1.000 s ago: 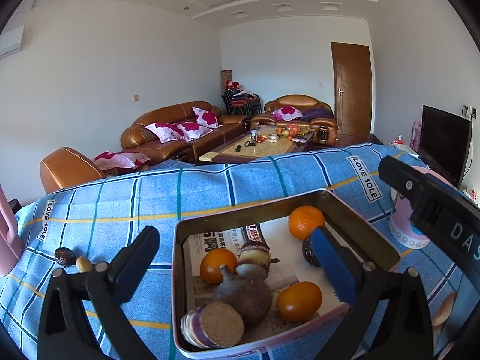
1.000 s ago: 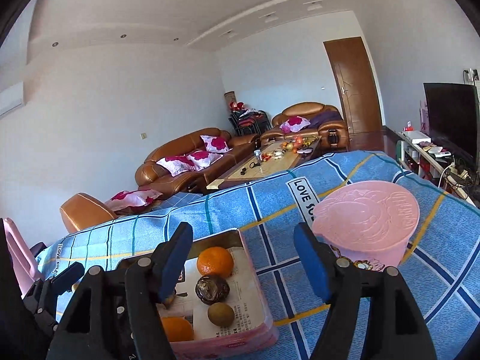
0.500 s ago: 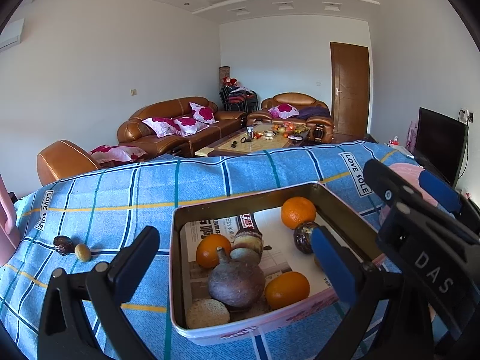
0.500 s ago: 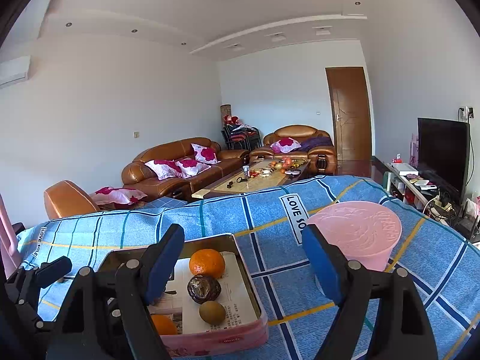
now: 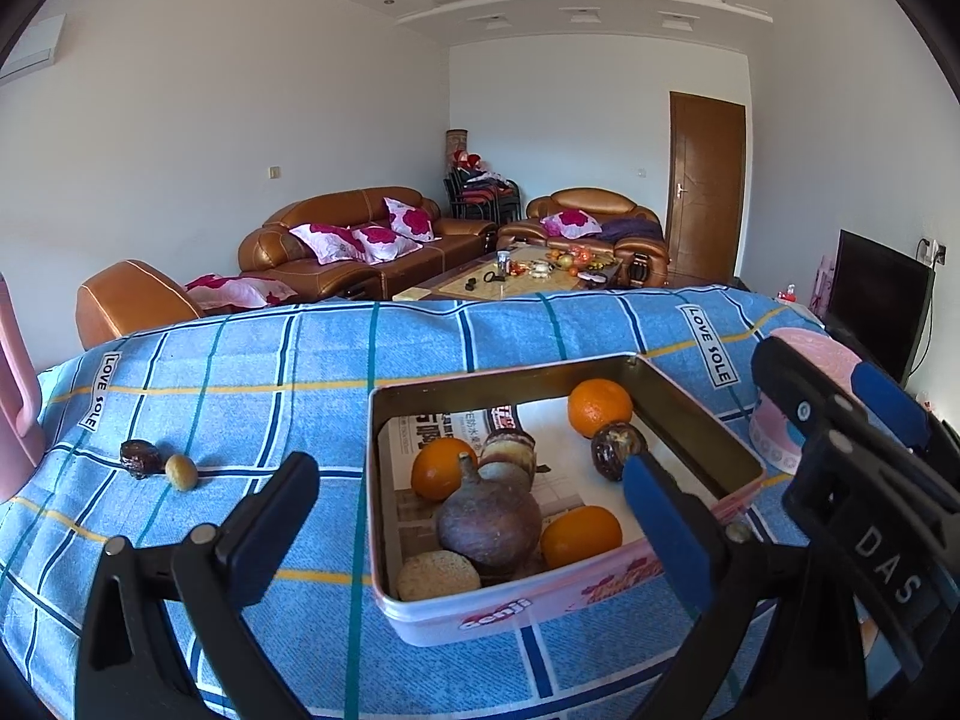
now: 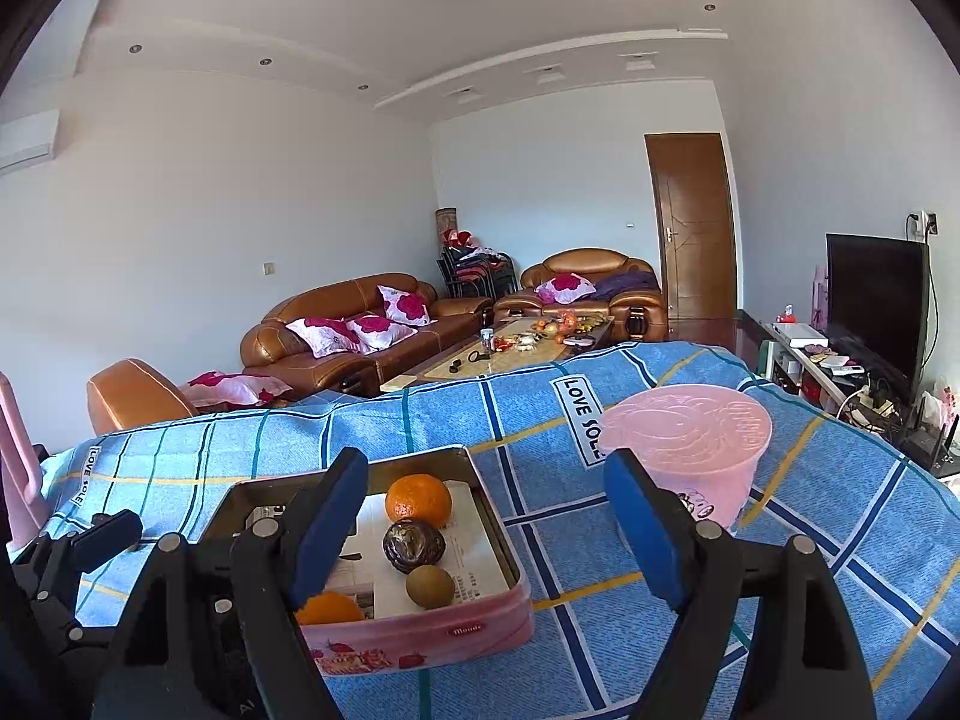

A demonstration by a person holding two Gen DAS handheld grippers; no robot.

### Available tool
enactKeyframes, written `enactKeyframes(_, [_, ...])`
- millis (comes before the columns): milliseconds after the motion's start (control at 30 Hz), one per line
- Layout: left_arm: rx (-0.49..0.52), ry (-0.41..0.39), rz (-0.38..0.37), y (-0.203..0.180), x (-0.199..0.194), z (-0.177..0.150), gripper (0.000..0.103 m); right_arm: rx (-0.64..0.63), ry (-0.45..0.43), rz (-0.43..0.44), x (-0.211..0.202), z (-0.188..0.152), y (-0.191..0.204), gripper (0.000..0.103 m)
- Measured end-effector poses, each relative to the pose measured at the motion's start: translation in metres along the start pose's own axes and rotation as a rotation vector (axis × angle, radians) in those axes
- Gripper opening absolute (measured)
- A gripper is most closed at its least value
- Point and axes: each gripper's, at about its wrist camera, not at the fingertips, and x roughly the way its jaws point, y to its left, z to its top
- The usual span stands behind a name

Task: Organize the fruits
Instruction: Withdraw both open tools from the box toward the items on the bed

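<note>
A pink tin (image 5: 540, 606) lined with newspaper sits on the blue checked cloth. It holds three oranges, one at the back (image 5: 600, 408), a dark wrinkled fruit (image 5: 612, 450), a large brown bulb (image 5: 486, 525) and a kiwi (image 6: 429, 586). My left gripper (image 5: 465, 480) hovers open before the tin's near wall with nothing between its fingers. To the tin's right, my right gripper (image 6: 486, 474) is also open and empty, and it shows at the right edge of the left wrist view. A dark date-like fruit (image 5: 139, 457) and a small greenish fruit (image 5: 181, 471) lie on the cloth at the left.
A pink round tub (image 6: 684, 450) stands on the cloth right of the tin. A pink chair back (image 5: 15, 396) rises at the far left. Beyond the table's far edge are brown sofas, a coffee table, a door and a television.
The right gripper's jaws stand wider than a second ago, and its view has rolled level. The right gripper has come further into the left wrist view. The tin looks slightly farther from the left gripper.
</note>
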Motion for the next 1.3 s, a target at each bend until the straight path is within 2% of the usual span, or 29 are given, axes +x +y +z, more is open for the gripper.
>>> enactKeyframes(233, [-0.039,0.019,0.034,0.018,-0.004,-0.005,0.103,-0.033,-0.007,-0.024,-0.007,-0.002,0.008,0.082])
enactKeyframes(367, [-0.005,0.025,0.047,0.029,-0.004,-0.006,0.103,-0.035,0.02,-0.036,-0.006,-0.004,0.014,0.082])
enactKeyframes(467, [0.029,0.029,0.088,0.045,-0.002,-0.005,0.103,-0.012,0.041,-0.023,-0.004,-0.005,0.021,0.082])
enactKeyframes(533, [0.016,0.03,0.114,0.062,-0.001,-0.005,0.103,-0.005,0.052,-0.014,-0.003,-0.007,0.03,0.082])
enactKeyframes(667, [-0.018,0.026,0.171,0.098,-0.001,-0.004,0.103,-0.004,0.064,0.019,0.0,-0.009,0.054,0.082])
enactKeyframes(867, [-0.014,-0.001,0.245,0.135,-0.004,-0.004,0.103,-0.026,0.09,0.084,0.007,-0.014,0.1,0.082])
enactKeyframes(1300, [-0.086,0.018,0.313,0.205,0.001,-0.004,0.103,-0.043,0.139,0.194,0.021,-0.025,0.18,0.082])
